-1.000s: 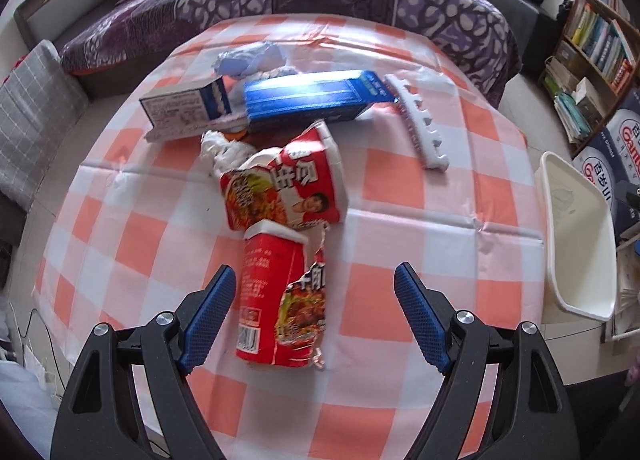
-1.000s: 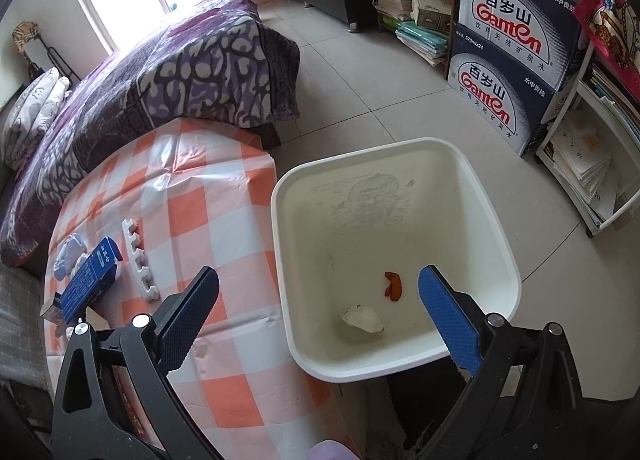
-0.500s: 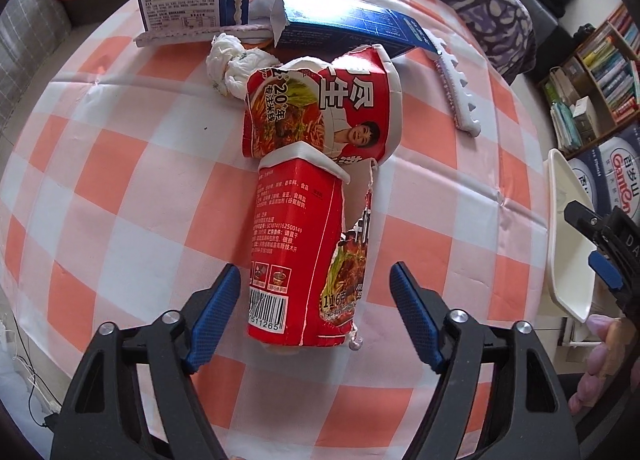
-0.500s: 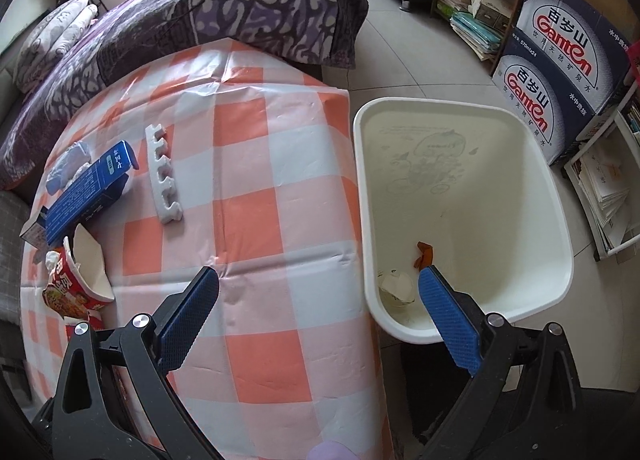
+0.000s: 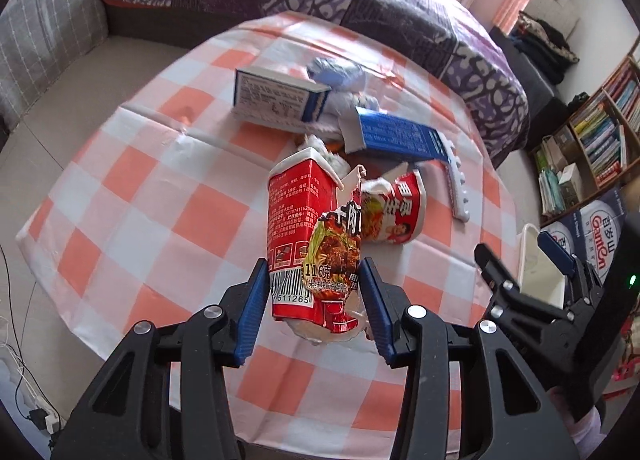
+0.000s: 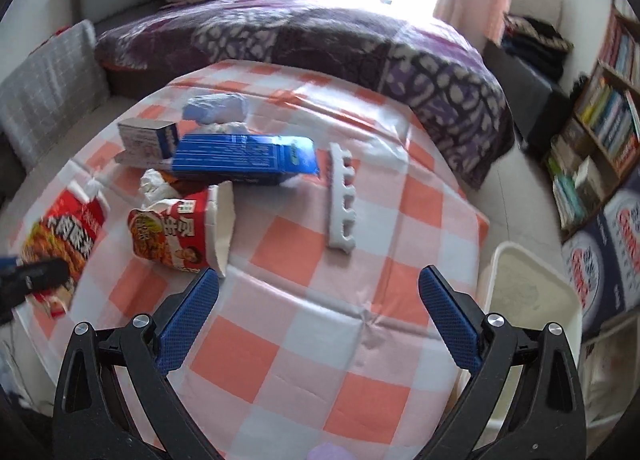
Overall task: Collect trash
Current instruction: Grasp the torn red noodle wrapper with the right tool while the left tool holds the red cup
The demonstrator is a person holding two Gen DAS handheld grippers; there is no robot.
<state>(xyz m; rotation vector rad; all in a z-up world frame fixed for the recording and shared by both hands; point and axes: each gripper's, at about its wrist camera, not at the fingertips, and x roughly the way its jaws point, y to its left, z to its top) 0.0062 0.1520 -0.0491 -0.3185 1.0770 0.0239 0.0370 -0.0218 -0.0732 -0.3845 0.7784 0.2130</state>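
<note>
2 noodle cups [image 5: 316, 236], 2 boxes [image 5: 280, 99].

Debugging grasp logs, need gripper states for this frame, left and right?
Left gripper: shut on the torn red noodle cup, lifted off the table.
Right gripper: open, holding nothing, above the checkered tablecloth.

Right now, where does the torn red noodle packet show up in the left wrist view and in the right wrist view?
Left wrist view: the torn red noodle packet is at centre, clamped between the left gripper fingers, lifted above the checked tablecloth.
Right wrist view: it sits at the far left edge, blurred, partly behind a dark gripper finger.
Shared landmark: the white toothed strip, right of the trash pile in both.
</note>
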